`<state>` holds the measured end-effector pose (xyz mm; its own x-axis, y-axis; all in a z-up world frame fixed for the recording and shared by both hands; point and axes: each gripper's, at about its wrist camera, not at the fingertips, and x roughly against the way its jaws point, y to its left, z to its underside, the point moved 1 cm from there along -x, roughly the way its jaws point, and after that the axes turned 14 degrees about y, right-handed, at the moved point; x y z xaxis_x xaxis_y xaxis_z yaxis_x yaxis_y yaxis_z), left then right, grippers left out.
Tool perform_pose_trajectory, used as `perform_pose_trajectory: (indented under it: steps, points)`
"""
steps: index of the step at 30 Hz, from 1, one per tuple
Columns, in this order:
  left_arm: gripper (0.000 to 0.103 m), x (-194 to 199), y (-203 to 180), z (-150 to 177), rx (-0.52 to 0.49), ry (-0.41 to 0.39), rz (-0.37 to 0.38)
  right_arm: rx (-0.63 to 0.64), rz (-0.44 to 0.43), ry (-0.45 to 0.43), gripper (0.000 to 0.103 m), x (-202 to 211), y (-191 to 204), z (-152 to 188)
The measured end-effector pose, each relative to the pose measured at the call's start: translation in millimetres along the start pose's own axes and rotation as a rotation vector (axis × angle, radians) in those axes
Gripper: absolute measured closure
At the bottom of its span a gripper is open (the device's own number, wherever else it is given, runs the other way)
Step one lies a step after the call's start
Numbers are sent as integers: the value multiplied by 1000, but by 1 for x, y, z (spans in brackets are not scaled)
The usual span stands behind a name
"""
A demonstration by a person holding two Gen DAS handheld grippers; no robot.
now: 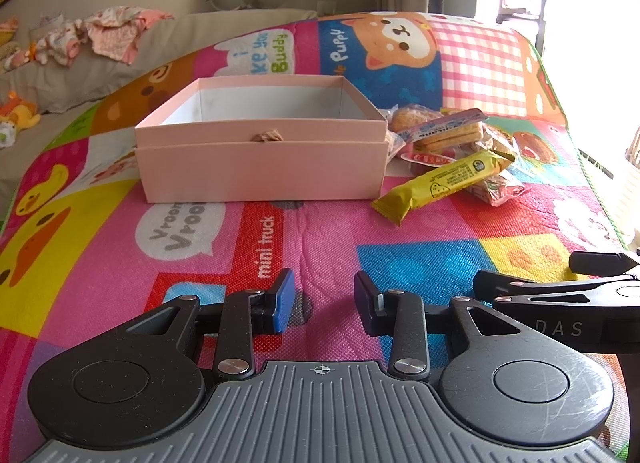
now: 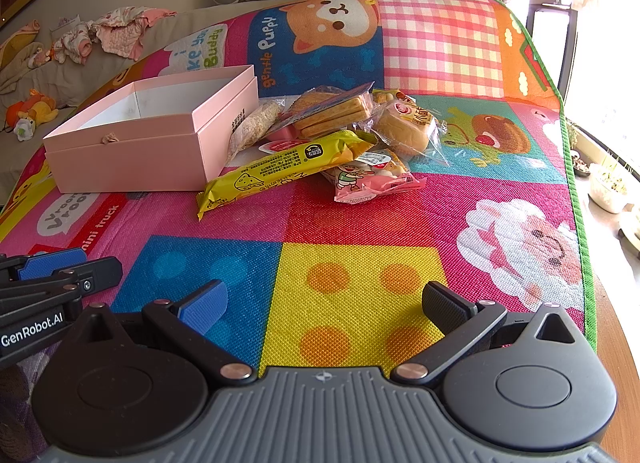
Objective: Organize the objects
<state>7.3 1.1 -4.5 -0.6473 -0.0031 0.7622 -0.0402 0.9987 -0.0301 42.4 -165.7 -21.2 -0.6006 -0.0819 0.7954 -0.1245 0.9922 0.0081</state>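
Note:
An open pink box (image 1: 260, 167) sits on the colourful play mat, its inside empty; it also shows in the right wrist view (image 2: 132, 159). Beside its right side lies a pile of wrapped snacks: a yellow bar (image 1: 440, 181) (image 2: 280, 171), a biscuit pack (image 2: 332, 111), a bun (image 2: 406, 127), a pink packet (image 2: 372, 177) and a rice cracker (image 2: 256, 125). My left gripper (image 1: 325, 301) is open and empty, low over the mat, in front of the box. My right gripper (image 2: 326, 301) is wide open and empty, in front of the snacks.
The play mat (image 2: 352, 283) covers a table whose wooden edge (image 2: 616, 363) shows at right. A grey sofa with clothes (image 2: 116, 33) and soft toys (image 2: 30, 113) lies behind left. Plant pots (image 2: 608, 183) stand by the bright window at right.

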Motion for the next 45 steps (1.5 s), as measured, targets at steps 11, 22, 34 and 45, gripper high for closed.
perform_pose_trajectory:
  steps: [11, 22, 34, 45]
  points:
    - [64, 1, 1, 1, 5, 0, 5, -1, 0, 0, 0, 0, 0, 0]
    - [64, 2, 4, 2, 23, -2, 24, -7, -11, -2, 0, -1, -1, -2]
    - [64, 1, 2, 0, 18, -2, 15, 51, -46, 91, 0, 2, 0, -8]
    - [64, 14, 29, -22, -39, 59, 68, 39, -12, 244, 0, -4, 6, -30]
